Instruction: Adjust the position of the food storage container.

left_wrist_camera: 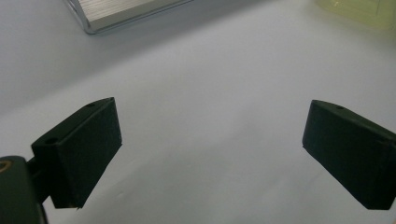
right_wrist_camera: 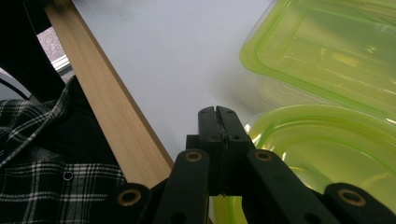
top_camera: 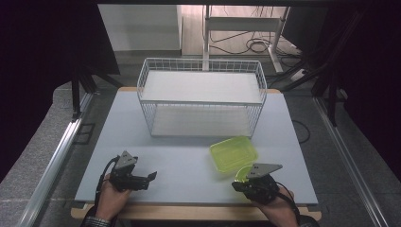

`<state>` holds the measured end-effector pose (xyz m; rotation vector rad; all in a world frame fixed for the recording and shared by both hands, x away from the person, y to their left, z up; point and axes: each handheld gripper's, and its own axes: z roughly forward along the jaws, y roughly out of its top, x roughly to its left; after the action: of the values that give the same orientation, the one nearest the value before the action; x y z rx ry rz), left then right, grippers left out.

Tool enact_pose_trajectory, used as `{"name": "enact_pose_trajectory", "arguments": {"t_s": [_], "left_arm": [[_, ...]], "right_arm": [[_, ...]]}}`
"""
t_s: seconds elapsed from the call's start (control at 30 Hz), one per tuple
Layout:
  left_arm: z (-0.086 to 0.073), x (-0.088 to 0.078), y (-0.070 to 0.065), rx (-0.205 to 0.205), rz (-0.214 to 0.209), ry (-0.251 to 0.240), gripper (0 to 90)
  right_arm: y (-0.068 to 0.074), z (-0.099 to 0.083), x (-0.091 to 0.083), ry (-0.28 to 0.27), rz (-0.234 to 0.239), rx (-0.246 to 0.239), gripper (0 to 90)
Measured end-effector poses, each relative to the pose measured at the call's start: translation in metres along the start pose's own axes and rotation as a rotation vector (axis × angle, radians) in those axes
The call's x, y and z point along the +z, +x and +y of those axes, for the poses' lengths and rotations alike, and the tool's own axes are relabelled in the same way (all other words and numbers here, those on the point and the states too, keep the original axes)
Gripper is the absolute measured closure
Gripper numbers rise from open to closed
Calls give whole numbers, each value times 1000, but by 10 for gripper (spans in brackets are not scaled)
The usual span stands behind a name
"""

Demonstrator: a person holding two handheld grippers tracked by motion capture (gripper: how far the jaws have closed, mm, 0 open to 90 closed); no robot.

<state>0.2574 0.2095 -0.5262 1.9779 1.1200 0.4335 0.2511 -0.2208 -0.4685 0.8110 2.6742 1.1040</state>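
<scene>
Dealing here with a green box [top_camera: 234, 155] of thin, see-through plastic and what is looking like its lid [top_camera: 242, 174]. Lying both on the table [top_camera: 179, 161], at the right near side, in front of the basket [top_camera: 201, 101]; sitting well apart from the basket, with the lid just beside the box on the near side.

Judging from the look: weighing very little, bending easily at the walls, and sliding easily on the smooth table top. Being probably slippery between hard jaws too. Not looking fragile, but perhaps cracking or popping out under a hard squeeze. Taking hold best at the rim, where the plastic is folded and stiffer, with the jaws over the edge; pinching across a flat wall is looking less safe.

Resting the right gripper [top_camera: 239, 185] low over the near edge of the lid, pointing away from the person and toward the box. Keeping its jaws pressed fully together in the right gripper view, with the lid's rim running just beside and under them; not being able to tell if the thin rim is nipped between them or is only lying below.

Holding the left gripper [top_camera: 152, 176] low and level over bare table at the left near side, well apart from the box, pointing toward the right. Standing wide open with nothing between the jaws in the left gripper view.
</scene>
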Motion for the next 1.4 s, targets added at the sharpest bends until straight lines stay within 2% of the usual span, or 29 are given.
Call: {"name": "enact_pose_trajectory", "arguments": {"t_s": [0.27, 0.4, 0.43, 0.53, 0.6, 0.63, 0.7, 0.73, 0.83, 0.93, 1.17, 1.33, 1.4], "left_arm": [[0, 2, 0, 1, 7, 20, 45], [-1, 2, 0, 2, 11, 26, 46], [-1, 2, 0, 1, 11, 26, 46], [-1, 2, 0, -1, 10, 26, 46], [-1, 2, 0, -2, 11, 27, 46], [-1, 2, 0, -1, 11, 29, 46], [-1, 3, 0, -1, 11, 30, 47], [-1, 3, 0, -1, 10, 31, 46], [-1, 3, 0, -1, 9, 34, 47], [-1, 4, -1, 2, 8, 38, 48], [-1, 4, -1, 4, 6, 42, 50], [-1, 6, -2, 11, 2, 57, 54], [-1, 7, -2, 12, 2, 61, 56]], "right_arm": [[-6, -2, -6, 7, 0, 32, 889], [-2, -2, -2, 26, 19, 16, 889], [0, -2, 0, 49, 11, 5, 890], [0, -2, 0, 51, 16, 13, 890], [-3, -3, -2, 55, -3, 16, 890], [-7, -5, -5, 53, -22, 21, 889], [-9, -6, -6, 54, -25, 28, 889], [-16, -8, -9, 47, -38, 45, 889], [-21, -10, -11, 44, -50, 64, 889], [-34, -16, -18, 28, -86, 95, 888], [-47, -21, -25, 7, -133, 123, 888], [-61, -27, -30, -18, -166, 175, 887], [-65, -27, -31, -22, -175, 181, 887]]}}
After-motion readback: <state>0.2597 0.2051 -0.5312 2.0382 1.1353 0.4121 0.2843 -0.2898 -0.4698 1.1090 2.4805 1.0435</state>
